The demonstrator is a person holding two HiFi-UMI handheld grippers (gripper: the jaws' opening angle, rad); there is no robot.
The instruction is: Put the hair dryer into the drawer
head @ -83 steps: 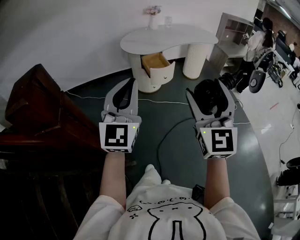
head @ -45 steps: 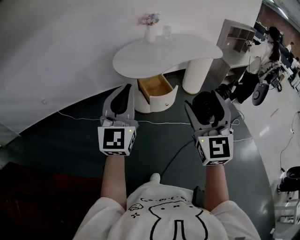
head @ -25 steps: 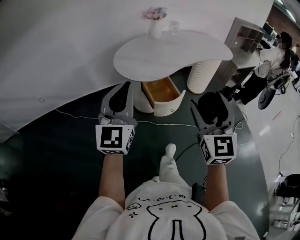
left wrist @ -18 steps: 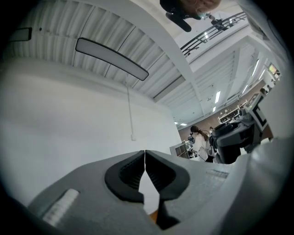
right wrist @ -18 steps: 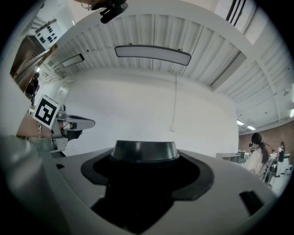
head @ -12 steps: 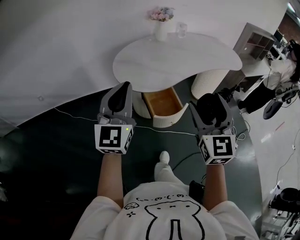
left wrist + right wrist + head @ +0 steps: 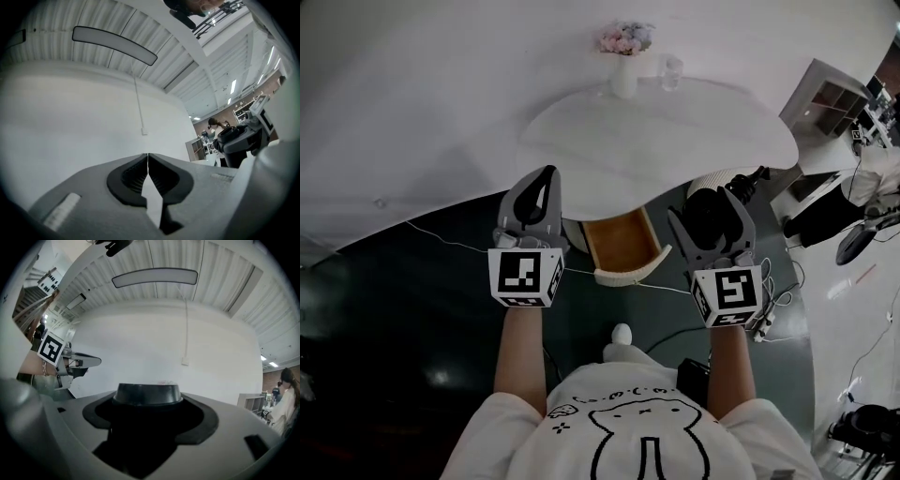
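Observation:
My right gripper (image 7: pixel 710 200) is shut on the black hair dryer (image 7: pixel 712 217), held at chest height just right of the drawer. In the right gripper view the hair dryer's round black body (image 7: pixel 147 401) fills the space between the jaws. The drawer (image 7: pixel 622 243) stands pulled out from under the white table (image 7: pixel 675 131), its wooden inside showing and nothing seen in it. My left gripper (image 7: pixel 546 175) is shut and holds nothing, just left of the drawer. In the left gripper view its jaws (image 7: pixel 148 155) meet tip to tip against the white wall.
A vase of flowers (image 7: pixel 625 58) and a glass (image 7: pixel 671 70) stand at the table's back edge. A white cable (image 7: pixel 675 287) runs over the dark floor before the drawer. A white shelf unit (image 7: pixel 839 94) and black equipment (image 7: pixel 862 220) stand at the right.
The person has walked up to the table; the open drawer has come from far ahead to lie between the two grippers. The dark wooden cabinet at the left has left the view.

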